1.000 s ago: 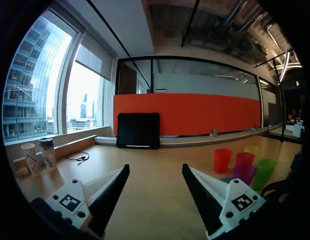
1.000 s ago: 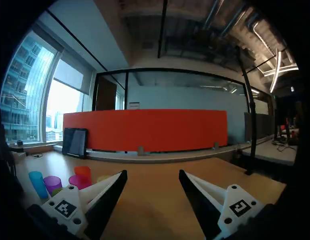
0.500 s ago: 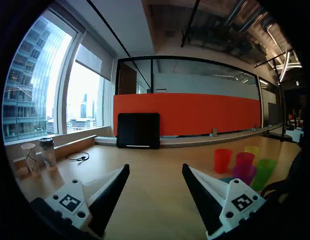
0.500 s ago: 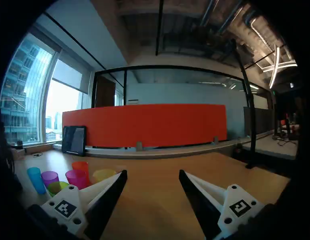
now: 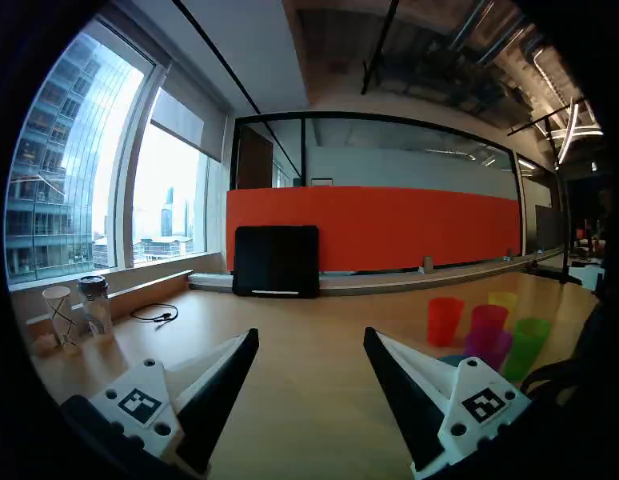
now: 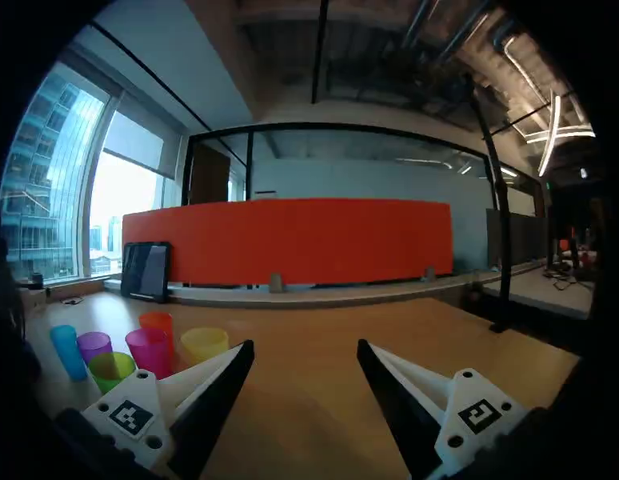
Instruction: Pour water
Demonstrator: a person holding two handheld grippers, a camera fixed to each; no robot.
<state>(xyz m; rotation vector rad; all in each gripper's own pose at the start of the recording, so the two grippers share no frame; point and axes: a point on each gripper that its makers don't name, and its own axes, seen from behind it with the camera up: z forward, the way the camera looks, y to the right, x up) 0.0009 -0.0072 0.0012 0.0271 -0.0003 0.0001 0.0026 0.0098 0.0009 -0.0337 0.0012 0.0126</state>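
Observation:
Several coloured plastic cups stand close together on a wooden table [image 5: 309, 376]. In the left gripper view they sit at the right: an orange cup [image 5: 445, 321], a pink cup [image 5: 489, 318], a yellow cup [image 5: 504, 302], a green cup [image 5: 527, 347] and a purple cup [image 5: 487, 349]. My left gripper [image 5: 310, 344] is open and holds nothing, left of the cups. In the right gripper view the cluster is at the lower left: blue cup [image 6: 65, 350], purple cup [image 6: 93, 347], green cup [image 6: 111, 371], pink cup [image 6: 149, 352], orange cup [image 6: 157, 323], yellow cup [image 6: 205, 343]. My right gripper [image 6: 305, 354] is open and holds nothing, right of them.
A black tablet [image 5: 276, 262] leans against the orange partition [image 5: 373, 226] at the table's back. A paper cup [image 5: 59, 314] and a lidded cup [image 5: 94, 305] stand by the window at the left, near a black cable [image 5: 156, 314]. A black post [image 6: 497, 264] rises at the right.
The right gripper view has tipped downward, so the cups show more fully and higher in the picture. The left gripper has not moved.

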